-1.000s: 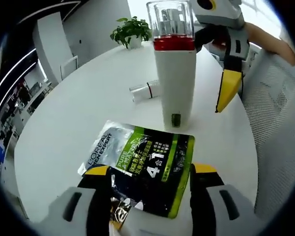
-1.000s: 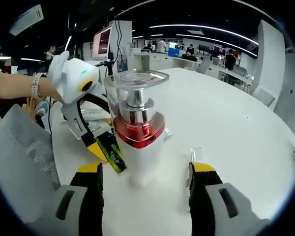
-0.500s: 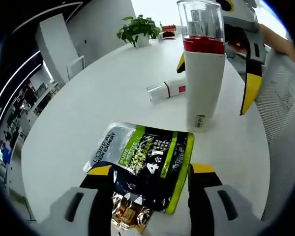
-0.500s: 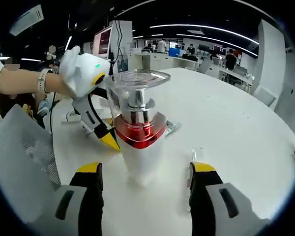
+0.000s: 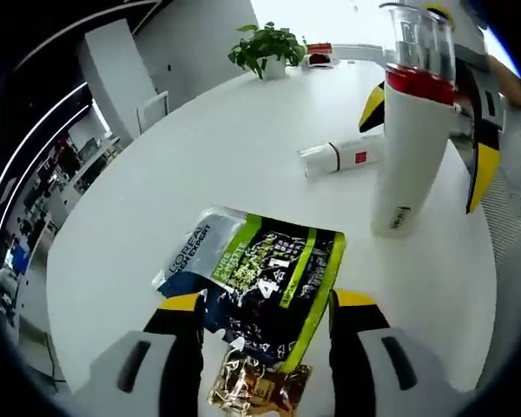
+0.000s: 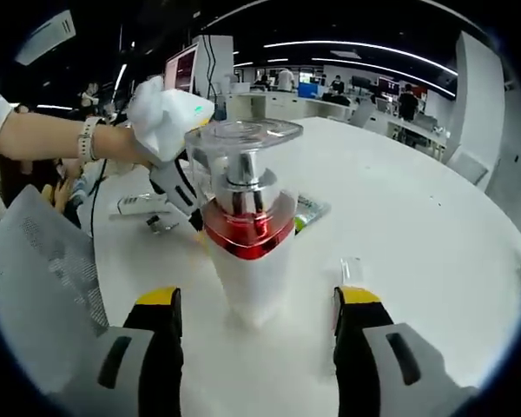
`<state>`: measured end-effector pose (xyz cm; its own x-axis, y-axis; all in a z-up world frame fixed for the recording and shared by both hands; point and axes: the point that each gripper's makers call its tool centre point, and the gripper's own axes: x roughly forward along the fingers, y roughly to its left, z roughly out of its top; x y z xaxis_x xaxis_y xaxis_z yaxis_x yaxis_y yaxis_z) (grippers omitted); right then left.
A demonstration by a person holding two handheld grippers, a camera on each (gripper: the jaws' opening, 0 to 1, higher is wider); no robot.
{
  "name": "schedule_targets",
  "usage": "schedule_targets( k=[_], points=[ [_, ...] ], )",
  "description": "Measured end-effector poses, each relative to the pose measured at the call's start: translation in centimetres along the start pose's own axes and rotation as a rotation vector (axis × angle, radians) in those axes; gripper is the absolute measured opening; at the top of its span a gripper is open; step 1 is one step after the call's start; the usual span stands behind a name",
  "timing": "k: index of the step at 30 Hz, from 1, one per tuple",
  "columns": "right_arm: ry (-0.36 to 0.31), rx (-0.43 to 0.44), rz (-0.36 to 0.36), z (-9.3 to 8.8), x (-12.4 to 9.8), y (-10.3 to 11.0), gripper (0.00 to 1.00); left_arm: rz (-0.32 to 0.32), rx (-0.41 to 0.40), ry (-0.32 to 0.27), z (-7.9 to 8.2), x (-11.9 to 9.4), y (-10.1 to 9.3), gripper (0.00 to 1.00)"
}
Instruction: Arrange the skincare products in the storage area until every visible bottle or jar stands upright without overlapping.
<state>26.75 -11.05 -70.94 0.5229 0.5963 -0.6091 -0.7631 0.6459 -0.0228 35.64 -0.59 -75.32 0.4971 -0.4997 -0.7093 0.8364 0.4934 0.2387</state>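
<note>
A white pump bottle [image 5: 411, 152] with a red band and a clear cap stands upright on the white round table [image 5: 200, 156]. My right gripper [image 6: 259, 300] is open, its jaws on either side of the bottle [image 6: 247, 269] without touching it; its yellow fingertips [image 5: 480, 178] flank the bottle in the left gripper view. A black-and-green sachet [image 5: 262, 274] lies flat in front of my open left gripper [image 5: 267, 301], with a crumpled gold foil piece [image 5: 259, 391] between the jaws. A small tube [image 5: 343, 156] lies on its side behind the bottle. My left gripper [image 6: 184, 193] hangs behind the bottle.
A potted plant [image 5: 273, 48] stands at the table's far edge. A mesh chair back [image 6: 35, 287] is close to the table beside the bottle. A flat grey device [image 6: 143, 205] lies on the table near the person's arm [image 6: 43, 143].
My left gripper has pulled back and risen from the sachet, which stays flat on the table. The bottle and my right gripper have not moved.
</note>
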Motion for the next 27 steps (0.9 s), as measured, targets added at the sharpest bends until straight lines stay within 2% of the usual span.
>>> schedule_targets(
  k=[6,14,27],
  points=[
    [-0.003,0.008,0.0,0.0,0.0,-0.2,0.71,0.025,0.005,0.0,0.4,0.5,0.9,0.51],
    [-0.005,0.016,0.004,0.0,0.0,-0.2,0.71,0.048,-0.031,0.004,0.3,1.2,2.6,0.5],
    [-0.009,0.019,0.006,0.2,-0.1,-0.1,0.71,0.045,-0.019,0.019,0.6,1.5,3.1,0.5]
  ],
)
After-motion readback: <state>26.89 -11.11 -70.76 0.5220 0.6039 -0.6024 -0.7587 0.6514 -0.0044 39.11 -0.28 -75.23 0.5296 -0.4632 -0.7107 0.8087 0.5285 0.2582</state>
